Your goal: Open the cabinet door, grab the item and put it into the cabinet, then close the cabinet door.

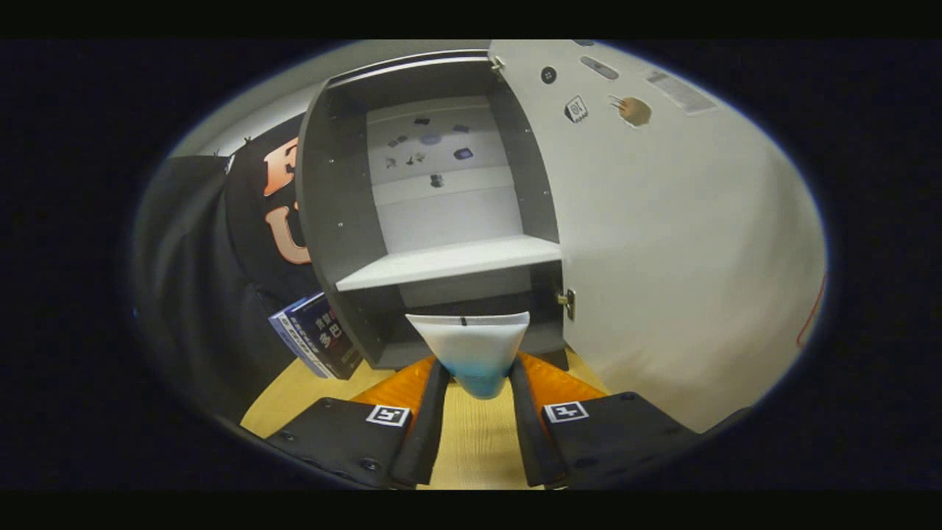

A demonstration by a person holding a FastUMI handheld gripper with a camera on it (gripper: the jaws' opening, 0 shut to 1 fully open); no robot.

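One wooden tabletop (478,442), open grey cabinet (346,221) with white door (662,243) swung aside, gripper (478,372) narrowly parted, both fingers clamping a white-and-blue tube (471,346).

Gripper closed on a held item

The gripper (477,375) is seen level and pointed straight forward, its two fingers (434,412) drawn in towards each other. A white-and-blue item (471,346) is clamped between the fingertips, pressed from both sides and carried upright just ahead of them.
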